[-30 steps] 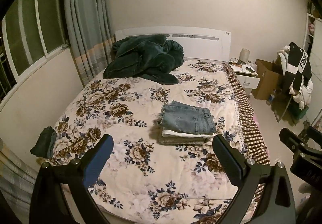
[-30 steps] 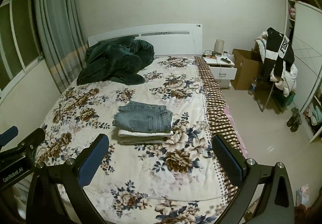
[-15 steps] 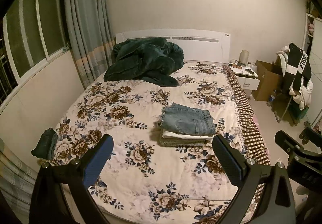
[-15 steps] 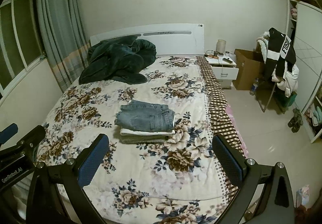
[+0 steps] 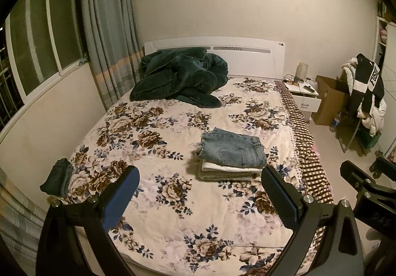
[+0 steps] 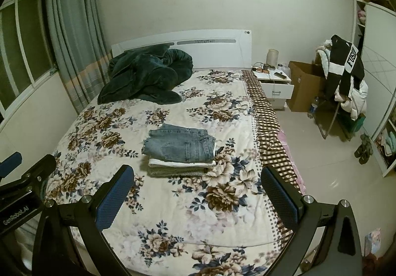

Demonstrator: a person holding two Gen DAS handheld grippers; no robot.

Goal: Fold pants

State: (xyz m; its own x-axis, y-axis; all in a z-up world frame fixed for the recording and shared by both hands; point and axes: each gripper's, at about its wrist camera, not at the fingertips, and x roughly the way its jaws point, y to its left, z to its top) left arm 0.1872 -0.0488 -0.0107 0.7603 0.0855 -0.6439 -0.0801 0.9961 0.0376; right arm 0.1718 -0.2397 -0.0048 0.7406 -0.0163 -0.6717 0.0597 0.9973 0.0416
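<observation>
Folded blue jeans (image 5: 234,149) lie on top of a small stack of folded clothes, a white one and a grey one, in the middle of the floral bed (image 5: 153,127). The stack also shows in the right wrist view (image 6: 179,146). My left gripper (image 5: 198,198) is open and empty, held back above the foot of the bed. My right gripper (image 6: 196,198) is open and empty too, beside it on the right. Both are well short of the stack.
A dark green blanket (image 5: 180,77) is heaped by the white headboard. A dark folded garment (image 5: 58,177) lies at the bed's left edge. A nightstand (image 6: 274,82), cardboard box (image 6: 303,85) and clothes-laden chair (image 6: 344,77) stand on the right.
Both grippers have drawn back and risen slightly, so the bed and stack sit a little lower and farther. Both stay open and empty.
</observation>
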